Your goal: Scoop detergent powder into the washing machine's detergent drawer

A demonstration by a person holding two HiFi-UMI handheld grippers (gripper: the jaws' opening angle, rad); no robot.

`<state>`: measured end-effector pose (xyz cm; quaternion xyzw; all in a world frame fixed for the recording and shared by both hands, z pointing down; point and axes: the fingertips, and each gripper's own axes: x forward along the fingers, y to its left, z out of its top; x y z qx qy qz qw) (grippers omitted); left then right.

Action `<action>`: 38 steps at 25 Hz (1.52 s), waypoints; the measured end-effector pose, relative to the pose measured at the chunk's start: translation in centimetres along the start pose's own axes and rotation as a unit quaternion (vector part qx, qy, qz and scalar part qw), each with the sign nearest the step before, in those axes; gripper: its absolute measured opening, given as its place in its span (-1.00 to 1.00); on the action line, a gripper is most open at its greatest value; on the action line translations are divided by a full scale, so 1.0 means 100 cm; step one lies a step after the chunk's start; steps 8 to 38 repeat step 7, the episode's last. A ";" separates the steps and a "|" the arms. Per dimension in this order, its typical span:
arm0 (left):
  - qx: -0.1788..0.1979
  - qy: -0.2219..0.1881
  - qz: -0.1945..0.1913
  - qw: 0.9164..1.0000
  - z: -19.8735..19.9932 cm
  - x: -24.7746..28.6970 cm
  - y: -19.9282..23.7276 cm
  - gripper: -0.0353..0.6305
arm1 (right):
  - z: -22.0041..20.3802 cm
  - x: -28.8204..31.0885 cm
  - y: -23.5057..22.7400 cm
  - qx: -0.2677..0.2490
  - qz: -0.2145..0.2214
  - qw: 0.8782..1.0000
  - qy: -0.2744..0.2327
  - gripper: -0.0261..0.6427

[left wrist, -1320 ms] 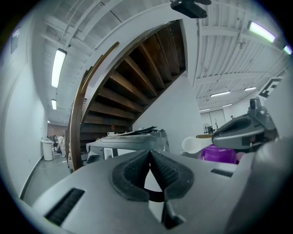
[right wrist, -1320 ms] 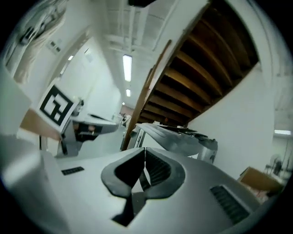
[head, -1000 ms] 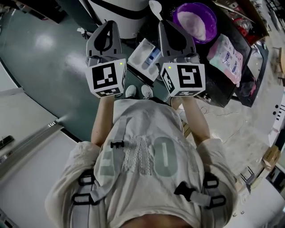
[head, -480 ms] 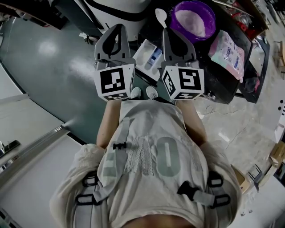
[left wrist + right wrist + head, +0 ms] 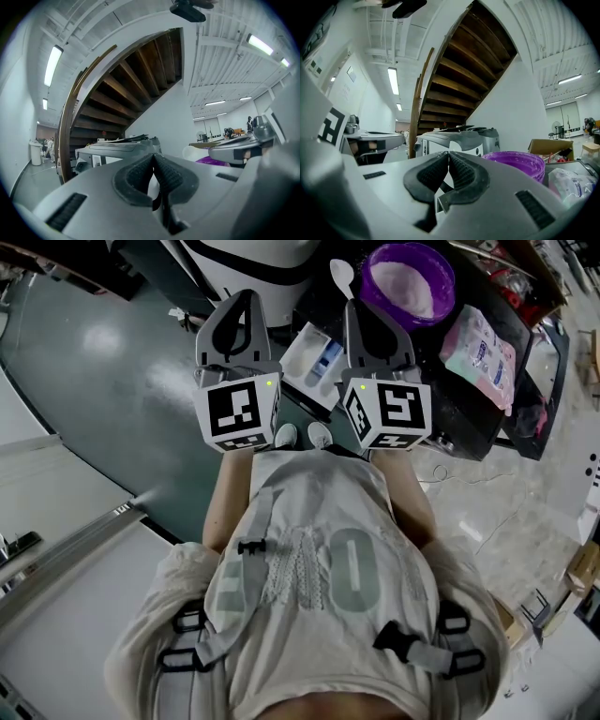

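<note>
The open detergent drawer [image 5: 312, 354], white with a blue part, juts out from the washing machine [image 5: 253, 259]; it shows between my two grippers. A purple bowl [image 5: 410, 282] of white powder stands on the dark table, with a white spoon [image 5: 342, 273] just left of it. My left gripper [image 5: 246, 296] hangs left of the drawer, shut and empty. My right gripper [image 5: 360, 306] hangs right of the drawer, just short of the spoon and bowl, also shut and empty. In the right gripper view the bowl [image 5: 515, 161] lies right of the closed jaws [image 5: 448, 154].
A pink packet [image 5: 478, 351] lies right of the bowl on the dark table [image 5: 469, 418]. The floor [image 5: 103, 343] on the left is dark green. A wooden staircase [image 5: 131, 79] rises beyond the machine [image 5: 117, 150]. My own shoes [image 5: 298, 435] show below the drawer.
Both grippers have moved a little forward, towards the drawer and the bowl. Their jaws stay shut.
</note>
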<state>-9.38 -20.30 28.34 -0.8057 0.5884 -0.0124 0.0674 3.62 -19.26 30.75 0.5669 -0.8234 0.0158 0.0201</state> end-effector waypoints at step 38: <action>0.001 0.003 0.003 1.000 -0.002 -0.002 0.000 -0.83 | -0.004 -0.001 0.002 -0.006 0.004 1.000 0.005 -0.89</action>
